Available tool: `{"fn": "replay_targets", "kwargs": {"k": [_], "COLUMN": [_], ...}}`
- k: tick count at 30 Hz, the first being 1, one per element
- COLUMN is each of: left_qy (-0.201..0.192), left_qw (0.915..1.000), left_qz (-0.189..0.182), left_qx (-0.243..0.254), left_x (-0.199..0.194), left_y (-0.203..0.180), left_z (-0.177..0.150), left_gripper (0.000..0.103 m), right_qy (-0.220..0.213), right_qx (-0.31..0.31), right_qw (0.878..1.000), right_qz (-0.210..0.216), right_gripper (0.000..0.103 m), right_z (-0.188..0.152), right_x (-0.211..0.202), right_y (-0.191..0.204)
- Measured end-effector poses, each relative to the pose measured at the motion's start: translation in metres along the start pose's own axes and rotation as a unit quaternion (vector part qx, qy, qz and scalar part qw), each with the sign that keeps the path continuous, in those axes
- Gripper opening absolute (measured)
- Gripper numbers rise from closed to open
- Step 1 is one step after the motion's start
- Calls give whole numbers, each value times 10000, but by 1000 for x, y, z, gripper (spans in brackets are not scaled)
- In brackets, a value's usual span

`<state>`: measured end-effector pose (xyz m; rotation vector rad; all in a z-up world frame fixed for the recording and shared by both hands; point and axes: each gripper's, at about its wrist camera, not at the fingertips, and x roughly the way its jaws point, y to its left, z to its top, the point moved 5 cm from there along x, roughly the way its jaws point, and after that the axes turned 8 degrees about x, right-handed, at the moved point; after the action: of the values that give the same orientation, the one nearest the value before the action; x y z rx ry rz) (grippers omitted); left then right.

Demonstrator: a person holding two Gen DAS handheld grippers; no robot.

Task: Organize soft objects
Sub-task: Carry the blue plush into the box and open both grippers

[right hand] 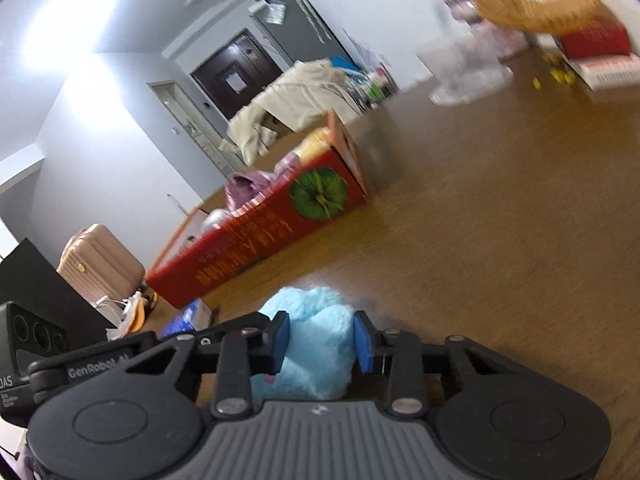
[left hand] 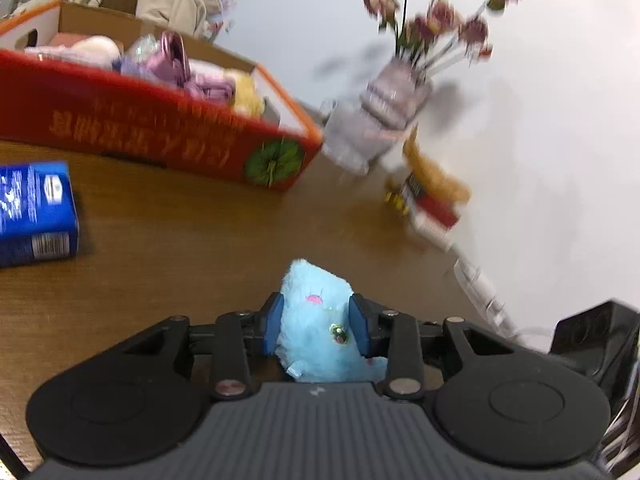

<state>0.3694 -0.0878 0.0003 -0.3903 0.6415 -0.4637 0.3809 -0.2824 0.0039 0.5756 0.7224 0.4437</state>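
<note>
A light blue plush toy (left hand: 316,320) with a pink mark sits between the blue pads of my left gripper (left hand: 317,326), which is shut on it above the brown table. My right gripper (right hand: 320,342) is also shut on the blue plush toy (right hand: 316,340), gripping its other end. A red cardboard box (left hand: 152,128) holding several pink, purple and yellow soft items stands at the back left of the table; it also shows in the right wrist view (right hand: 260,236).
A blue carton (left hand: 34,212) lies at the left on the table. A vase of pink flowers (left hand: 396,96), an orange plush (left hand: 436,176) and a red-and-white box (left hand: 436,216) stand along the white wall. A pink suitcase (right hand: 100,264) stands beyond the table edge.
</note>
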Motion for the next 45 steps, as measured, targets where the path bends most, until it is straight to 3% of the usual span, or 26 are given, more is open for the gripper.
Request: {"fn": "replay_targets", "kwargs": {"k": [4, 9, 13, 16, 20, 22, 25, 28, 32, 34, 36, 45], "left_qy": [-404, -706, -574, -380, -65, -127, -295, -733, -972, -1001, -1023, -893], "left_qw": [9992, 9973, 9983, 9990, 9982, 9982, 9963, 9858, 9672, 9589, 9527, 9556], "left_qz": [-70, 51, 11, 82, 566, 522, 650, 1107, 1717, 2024, 2229, 2495], "left_qx": [43, 217, -136, -210, 166, 247, 471, 1024, 1603, 1717, 1793, 1287], "left_x": [-14, 3, 41, 66, 84, 72, 41, -14, -80, -104, -127, -177], "left_y": [-3, 11, 45, 67, 79, 79, 71, 56, 39, 36, 34, 37], "left_z": [46, 120, 159, 165, 155, 153, 155, 153, 136, 118, 91, -30], "left_gripper": [35, 35, 35, 35, 36, 38, 39, 48, 60, 71, 73, 82], "right_qy": [-220, -428, -407, -267, -247, -358, -518, -815, -983, -1046, -1097, -780], "right_qx": [-335, -1038, -1342, -1379, -1907, -2238, -2419, -2627, -2904, -3056, -3141, -3010], "right_qw": [9989, 9930, 9900, 9900, 9793, 9691, 9639, 9577, 9506, 9456, 9426, 9490], "right_qz": [241, 365, 123, -99, -624, -969, -985, -845, -485, -386, -289, -522], "right_gripper": [32, 30, 30, 29, 25, 25, 25, 25, 26, 32, 40, 63], "right_z": [40, 113, 149, 160, 149, 140, 135, 134, 126, 115, 99, -41], "right_x": [3, 47, 95, 132, 160, 162, 148, 118, 68, 47, 26, -16], "right_y": [31, 71, 82, 76, 73, 72, 80, 99, 128, 141, 149, 131]}}
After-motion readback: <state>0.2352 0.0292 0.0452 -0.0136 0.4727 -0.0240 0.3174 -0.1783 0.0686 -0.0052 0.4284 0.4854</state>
